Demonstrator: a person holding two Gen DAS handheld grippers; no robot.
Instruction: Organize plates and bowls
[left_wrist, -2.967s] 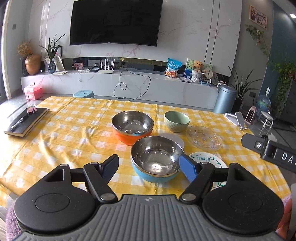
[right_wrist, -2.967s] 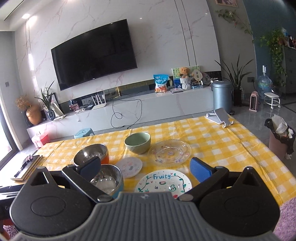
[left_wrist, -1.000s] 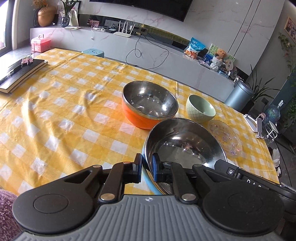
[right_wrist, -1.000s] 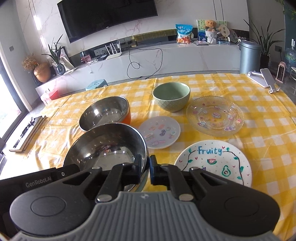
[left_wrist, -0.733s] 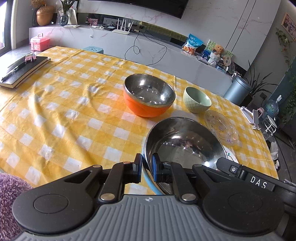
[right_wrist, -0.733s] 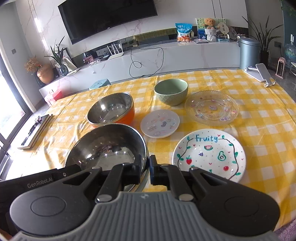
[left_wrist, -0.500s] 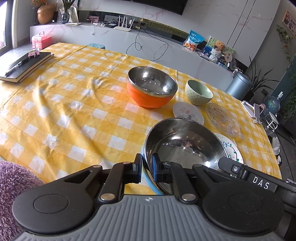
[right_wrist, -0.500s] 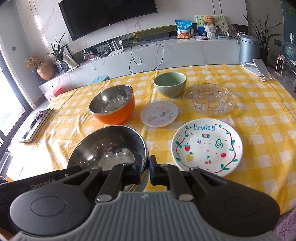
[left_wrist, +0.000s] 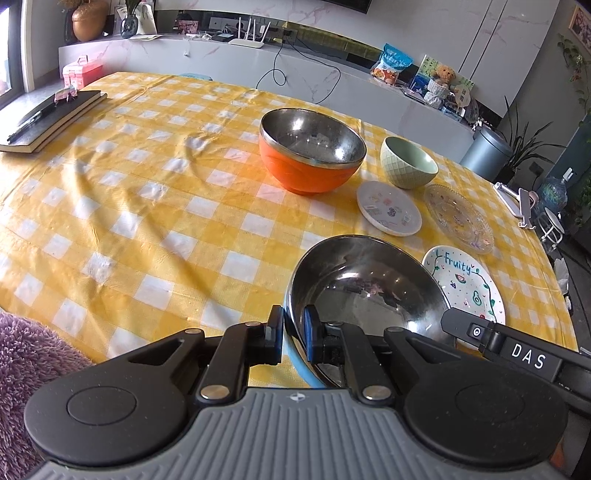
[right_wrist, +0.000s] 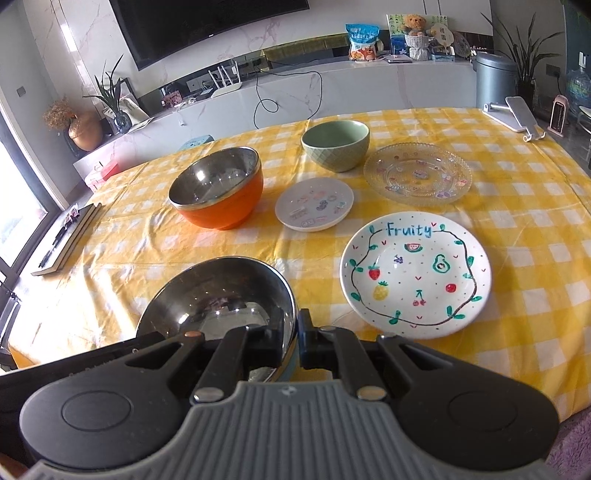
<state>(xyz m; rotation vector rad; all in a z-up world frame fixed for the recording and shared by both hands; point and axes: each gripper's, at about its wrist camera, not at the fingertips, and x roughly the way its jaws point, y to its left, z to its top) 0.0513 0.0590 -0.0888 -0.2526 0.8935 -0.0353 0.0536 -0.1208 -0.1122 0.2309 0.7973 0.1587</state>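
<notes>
We clamp blue steel bowl (left_wrist: 369, 291) by its rim: left hand-held gripper (left_wrist: 293, 334) on one side, right hand-held gripper (right_wrist: 297, 341) on other, both closed tight, bowl at lower centre of each frame. We count three bowls: this one, orange steel bowl (right_wrist: 218, 192), green ceramic bowl (right_wrist: 335, 144). Three plates on worktop (left_wrist: 147, 206): small white plate (right_wrist: 314, 204), clear glass plate (right_wrist: 417, 172), "Fruity" plate (right_wrist: 415, 275).

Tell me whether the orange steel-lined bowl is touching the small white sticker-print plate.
Apart. In the right wrist view, yellow cloth shows between the orange bowl and small plate.
</notes>
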